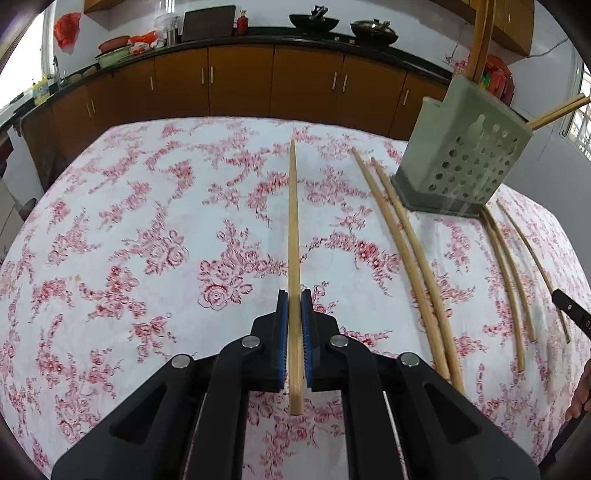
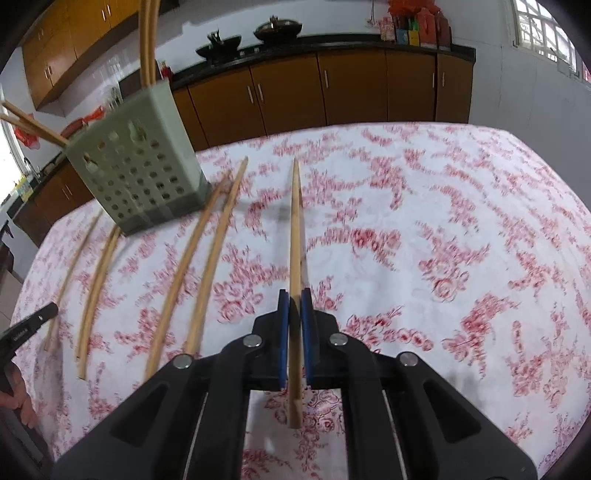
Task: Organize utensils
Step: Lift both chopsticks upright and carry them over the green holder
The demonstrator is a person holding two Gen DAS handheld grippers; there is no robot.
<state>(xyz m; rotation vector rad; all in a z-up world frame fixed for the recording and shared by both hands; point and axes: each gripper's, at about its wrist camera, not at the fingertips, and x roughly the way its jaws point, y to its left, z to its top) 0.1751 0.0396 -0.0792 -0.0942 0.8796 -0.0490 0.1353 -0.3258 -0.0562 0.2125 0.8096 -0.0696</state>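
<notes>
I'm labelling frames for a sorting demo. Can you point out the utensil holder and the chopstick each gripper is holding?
utensil holder (image 1: pixel 465 162): left wrist view, perforated front wall.
left-held chopstick (image 1: pixel 293 236): left wrist view, mid-shaft.
right-held chopstick (image 2: pixel 295 236): right wrist view, mid-shaft.

my desk wears a white cloth with red roses (image 1: pixel 166 240). behind it i see brown cabinets (image 1: pixel 240 79) under a dark counter, two black woks (image 1: pixel 314 20) on top, a red bag (image 1: pixel 67 27) hanging at left, and a window (image 2: pixel 543 26).
</notes>
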